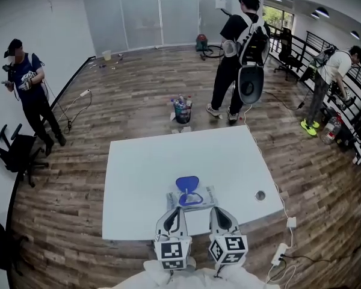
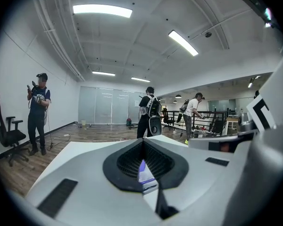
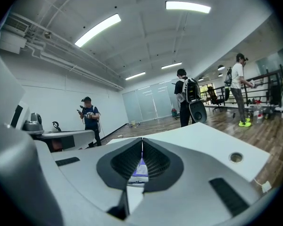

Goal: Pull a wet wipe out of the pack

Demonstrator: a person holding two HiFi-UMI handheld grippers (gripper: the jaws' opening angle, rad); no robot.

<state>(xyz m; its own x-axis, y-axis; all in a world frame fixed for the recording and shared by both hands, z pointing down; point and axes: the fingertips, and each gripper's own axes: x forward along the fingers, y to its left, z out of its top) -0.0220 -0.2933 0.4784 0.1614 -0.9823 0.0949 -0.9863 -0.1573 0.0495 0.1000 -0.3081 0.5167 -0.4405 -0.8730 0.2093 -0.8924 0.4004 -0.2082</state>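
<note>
- Nearest me, the left gripper and right gripper sit side by side at the table's near edge. Each has its jaws pressed together with nothing between them.
- The wipe pack lies flat just ahead of both tips, its long axis running left to right. I judge neither gripper clearly nearer (the left tip looks close to the near-left corner).
- Its blue lid stands flipped up on the far side.
- The white table carries a cable grommet to the right.
- Beyond is the wooden floor, with a bucket of bottles. One person stands by the left wall, another wears a backpack, and a third is at the railing.
</note>
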